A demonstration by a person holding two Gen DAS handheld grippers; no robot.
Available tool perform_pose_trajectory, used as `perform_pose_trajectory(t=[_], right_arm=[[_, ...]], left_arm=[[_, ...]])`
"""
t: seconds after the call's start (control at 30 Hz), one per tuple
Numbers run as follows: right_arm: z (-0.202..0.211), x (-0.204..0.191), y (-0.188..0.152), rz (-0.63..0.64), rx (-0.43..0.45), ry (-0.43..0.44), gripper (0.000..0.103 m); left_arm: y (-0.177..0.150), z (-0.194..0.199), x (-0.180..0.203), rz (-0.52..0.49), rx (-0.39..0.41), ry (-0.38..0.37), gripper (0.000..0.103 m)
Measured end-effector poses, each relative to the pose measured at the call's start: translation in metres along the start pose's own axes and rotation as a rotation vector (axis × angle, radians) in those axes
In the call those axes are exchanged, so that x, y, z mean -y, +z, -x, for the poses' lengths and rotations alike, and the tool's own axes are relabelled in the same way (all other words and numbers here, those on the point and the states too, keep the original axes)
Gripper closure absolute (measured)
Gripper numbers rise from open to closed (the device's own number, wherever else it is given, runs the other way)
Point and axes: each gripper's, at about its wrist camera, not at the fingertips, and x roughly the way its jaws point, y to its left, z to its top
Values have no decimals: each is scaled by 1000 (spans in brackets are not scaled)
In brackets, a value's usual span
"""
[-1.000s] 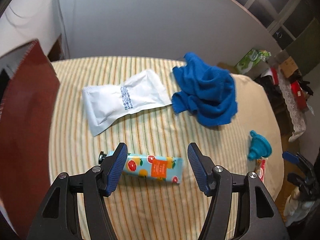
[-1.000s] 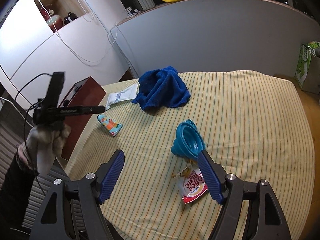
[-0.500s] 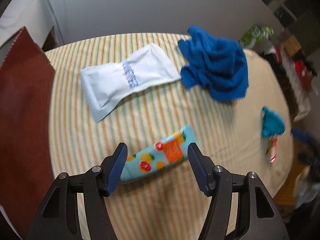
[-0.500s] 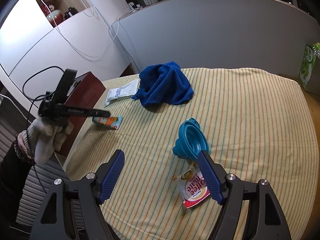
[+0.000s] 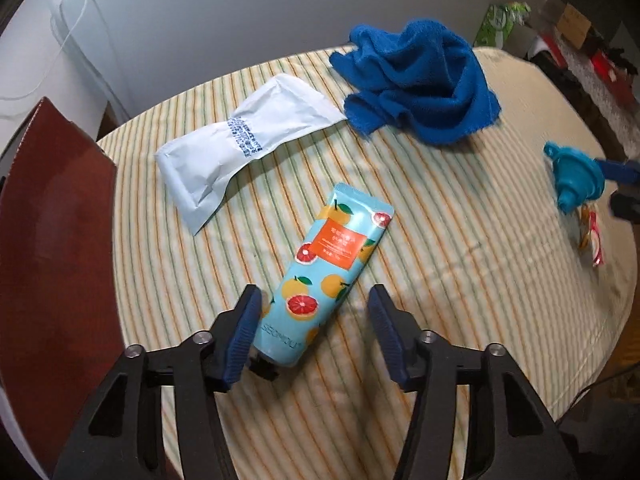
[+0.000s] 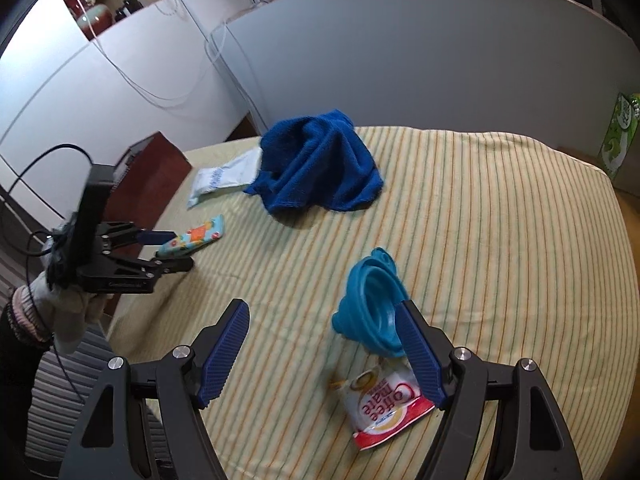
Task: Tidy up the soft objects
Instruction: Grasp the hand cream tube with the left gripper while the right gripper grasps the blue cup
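A light blue tube with citrus print [image 5: 328, 268] lies on the striped cloth, its capped end between the open fingers of my left gripper [image 5: 314, 320]. The tube [image 6: 192, 240] and left gripper [image 6: 168, 250] also show in the right wrist view. A white pouch [image 5: 244, 136] and a crumpled blue towel [image 5: 416, 84] lie beyond. My right gripper [image 6: 324, 344] is open; a blue collapsible funnel [image 6: 372, 304] sits by its right finger, above a Coffee mate sachet [image 6: 384, 404].
A dark red-brown cabinet [image 5: 52, 232] stands along the table's left edge. A grey wall panel [image 6: 400, 60] runs behind the table. A green box [image 6: 620, 136] stands at the far right. The table's front edge is close under both grippers.
My left gripper has swung and moved in on the tube: the tube now points along the fingers with its cap end between them. My right gripper has shifted slightly toward the funnel.
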Motion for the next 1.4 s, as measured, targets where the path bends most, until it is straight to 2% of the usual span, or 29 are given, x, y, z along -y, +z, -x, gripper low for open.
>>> perform_pose_trajectory(t=[0.13,0.27,0.33,0.47,0.53,0.63,1.1,1.27,1.4], right_arm=[[-12,-2,1,23,-31,-21,38],[-26,-3,2,40,-62,-55,44],[-33,-4,0,44,-77,-65,52],[-39,-5,-5,53,-69,-102,58],[-37,-4,-6,54,-61,-114,71],[-34,0,-6,32,-57,-84,84],[-5,-11,3,-19,51,-23,88],[17,-33,10,19,93,6,88],[34,-62,21,72,133,40,88]], left_arm=[[-2,-1,-4,21,28,-4,57],[-1,0,-1,12,44,1,67],[-2,1,0,5,52,4,70],[-3,3,-2,17,65,-2,74],[-6,4,-5,26,73,-1,75],[-11,7,-7,51,86,-18,75],[-20,30,-5,107,156,-84,76],[-17,50,-6,114,197,-100,76],[-18,69,-19,157,242,-121,76]])
